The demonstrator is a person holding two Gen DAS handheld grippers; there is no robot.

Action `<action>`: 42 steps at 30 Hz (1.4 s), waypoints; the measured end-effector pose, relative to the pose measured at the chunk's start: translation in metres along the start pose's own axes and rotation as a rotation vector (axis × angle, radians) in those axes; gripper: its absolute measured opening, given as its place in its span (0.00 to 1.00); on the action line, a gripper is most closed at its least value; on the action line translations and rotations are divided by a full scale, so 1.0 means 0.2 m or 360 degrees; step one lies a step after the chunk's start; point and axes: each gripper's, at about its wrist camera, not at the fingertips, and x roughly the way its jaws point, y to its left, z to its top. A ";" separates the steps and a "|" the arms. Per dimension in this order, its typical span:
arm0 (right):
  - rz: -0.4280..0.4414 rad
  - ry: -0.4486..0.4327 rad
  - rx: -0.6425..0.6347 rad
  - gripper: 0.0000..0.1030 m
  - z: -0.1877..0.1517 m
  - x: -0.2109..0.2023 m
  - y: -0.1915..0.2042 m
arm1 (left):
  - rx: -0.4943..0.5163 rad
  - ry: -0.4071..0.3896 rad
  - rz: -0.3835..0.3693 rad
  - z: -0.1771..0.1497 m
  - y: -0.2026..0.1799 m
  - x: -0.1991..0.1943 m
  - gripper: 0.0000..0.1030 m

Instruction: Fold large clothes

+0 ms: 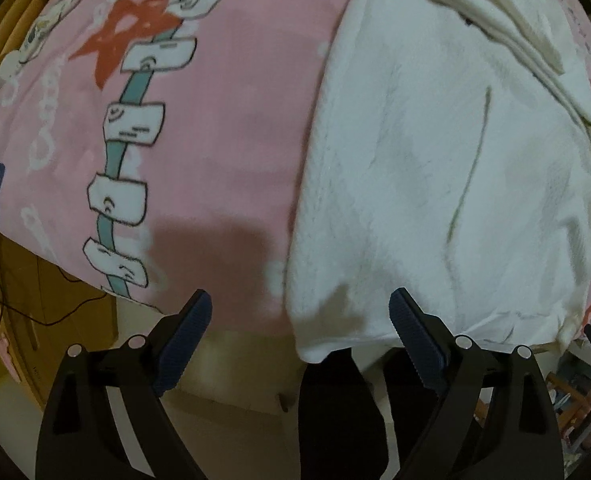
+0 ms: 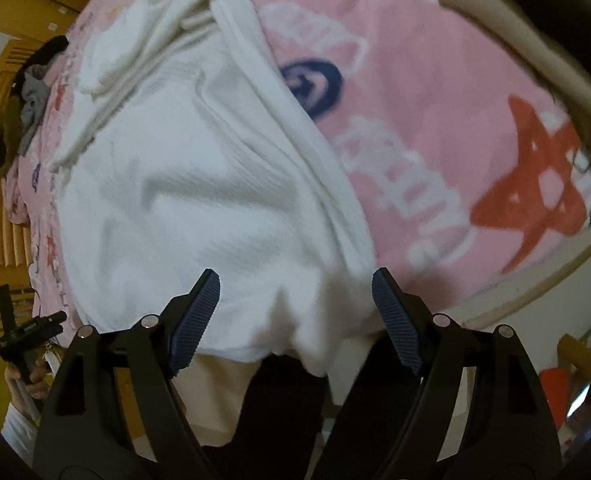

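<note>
Spread flat, the white fleece garment (image 1: 435,184) lies on a pink printed blanket (image 1: 235,120) covering the bed, its hem overhanging the near edge. Beside the garment, red stars and blue swirls mark the blanket; grey clothes (image 2: 31,116) lie beyond. Left gripper (image 1: 299,312) and right gripper (image 2: 295,288) hover at the hem, jaws apart, empty.

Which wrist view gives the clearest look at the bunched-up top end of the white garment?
The right wrist view: the white garment shows its bunched folds and ridges near the top in full. In the left wrist view the garment has those folds squeezed into the upper right corner, partly cut off.
</note>
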 end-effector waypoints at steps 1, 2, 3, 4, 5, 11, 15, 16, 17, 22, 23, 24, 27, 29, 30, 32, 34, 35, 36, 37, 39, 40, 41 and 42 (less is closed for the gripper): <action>-0.0004 0.0014 0.0015 0.75 -0.01 0.02 -0.02 | 0.0001 0.0010 -0.0003 0.00 0.01 0.02 0.85; -0.0011 0.0026 0.0028 0.75 -0.03 0.03 -0.03 | 0.0005 0.0022 0.0000 0.00 0.01 0.05 0.85; -0.0014 0.0031 0.0037 0.75 -0.04 0.04 -0.04 | 0.0006 0.0029 0.0005 0.00 0.01 0.06 0.85; -0.0001 0.0036 0.0048 0.75 -0.04 0.05 -0.04 | 0.0006 0.0048 0.0004 0.00 0.02 0.10 0.85; 0.0009 0.0044 0.0058 0.75 -0.05 0.06 -0.05 | -0.0001 0.0065 -0.0003 0.01 0.02 0.12 0.85; -0.0097 0.0073 0.0031 0.75 -0.06 0.15 0.00 | -0.0025 0.0147 -0.0074 0.03 -0.01 0.24 0.85; -0.0122 0.0104 0.0067 0.75 -0.07 0.20 -0.01 | -0.0053 0.0211 -0.0169 0.06 -0.02 0.31 0.85; -0.0122 0.0104 0.0065 0.75 -0.08 0.21 -0.01 | -0.0058 0.0223 -0.0182 0.06 -0.02 0.32 0.85; -0.0129 0.0109 0.0057 0.75 -0.08 0.22 -0.01 | -0.0055 0.0230 -0.0189 0.06 -0.02 0.33 0.85; -0.0124 0.0154 0.0030 0.75 -0.11 0.26 -0.02 | -0.0079 0.0267 -0.0268 0.05 -0.02 0.38 0.74; -0.0138 0.0168 0.0025 0.75 -0.11 0.28 -0.02 | -0.0073 0.0272 -0.0273 0.04 -0.03 0.38 0.74; -0.0137 0.0178 0.0027 0.75 -0.12 0.29 -0.03 | -0.0055 0.0267 -0.0267 0.04 -0.05 0.38 0.74; -0.0101 0.0174 0.0075 0.75 -0.14 0.31 -0.05 | -0.0006 0.0268 -0.0248 0.02 -0.10 0.37 0.74; -0.0093 0.0164 0.0073 0.74 -0.15 0.31 -0.05 | 0.0013 0.0269 -0.0241 0.01 -0.18 0.33 0.73; -0.0097 0.0154 0.0051 0.66 -0.16 0.31 -0.04 | 0.0021 0.0269 -0.0227 0.00 -0.20 0.33 0.68; -0.0111 0.0156 0.0008 0.58 -0.17 0.31 -0.02 | 0.0034 0.0273 -0.0195 0.01 -0.26 0.30 0.58; -0.0111 0.0139 -0.0014 0.48 -0.18 0.29 -0.01 | 0.0033 0.0262 -0.0143 0.00 -0.28 0.28 0.42; -0.0114 0.0137 -0.0011 0.43 -0.18 0.28 -0.01 | 0.0024 0.0256 -0.0133 0.00 -0.28 0.27 0.34; -0.0108 0.0134 -0.0001 0.37 -0.18 0.27 -0.02 | 0.0011 0.0256 -0.0141 0.00 -0.27 0.26 0.28; -0.0093 0.0130 0.0013 0.35 -0.18 0.25 -0.03 | 0.0002 0.0255 -0.0147 0.00 -0.27 0.24 0.25; -0.0067 0.0126 0.0019 0.22 -0.20 0.22 -0.04 | -0.0009 0.0241 -0.0179 -0.02 -0.27 0.20 0.15; -0.0035 0.0121 0.0016 0.18 -0.20 0.20 -0.04 | -0.0007 0.0232 -0.0180 -0.03 -0.28 0.18 0.11; -0.0034 0.0116 0.0009 0.15 -0.19 0.18 -0.06 | 0.0004 0.0214 -0.0173 -0.04 -0.28 0.15 0.07; -0.0032 0.0100 -0.0004 0.13 -0.20 0.15 -0.05 | 0.0007 0.0206 -0.0176 -0.04 -0.28 0.14 0.07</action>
